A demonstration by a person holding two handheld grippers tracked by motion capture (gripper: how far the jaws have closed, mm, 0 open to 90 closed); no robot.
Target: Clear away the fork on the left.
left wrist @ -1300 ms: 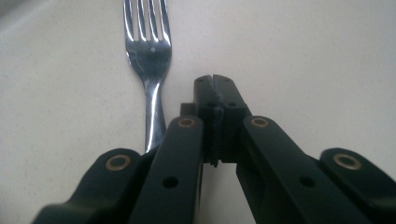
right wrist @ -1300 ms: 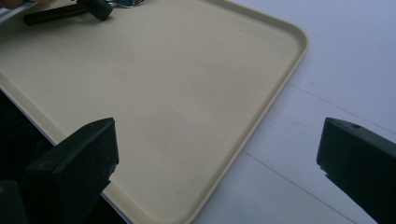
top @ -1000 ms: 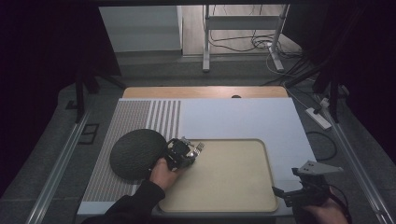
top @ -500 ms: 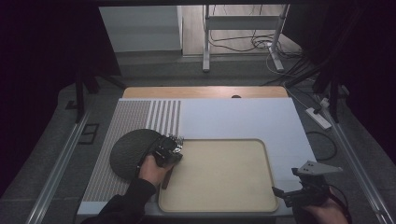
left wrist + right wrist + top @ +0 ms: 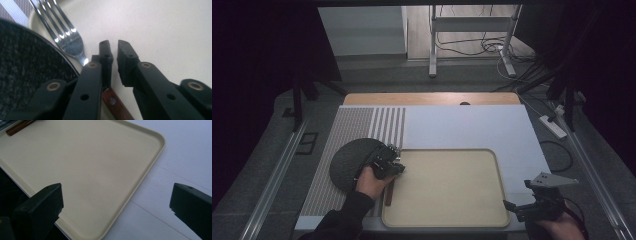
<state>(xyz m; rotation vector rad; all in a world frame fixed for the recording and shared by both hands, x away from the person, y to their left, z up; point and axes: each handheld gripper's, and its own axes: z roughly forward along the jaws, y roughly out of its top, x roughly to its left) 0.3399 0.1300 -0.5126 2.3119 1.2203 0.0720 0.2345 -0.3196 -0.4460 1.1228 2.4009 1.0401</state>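
Left tongs (image 5: pixel 393 151) shifted toward one fork (image 5: pixel 65 37).

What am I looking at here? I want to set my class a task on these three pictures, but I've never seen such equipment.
There is no machine: a person holds a two-jaw gripper in each hand. One picture looks down on the table; the other two come from cameras riding on the grippers. On the table lie a beige tray, a dark round plate beside it, and a wooden-handled fork at the tray's edge. The left gripper has just been opening its jaws; the fork's handle lies under them, unclamped. The right gripper is wide open and empty.
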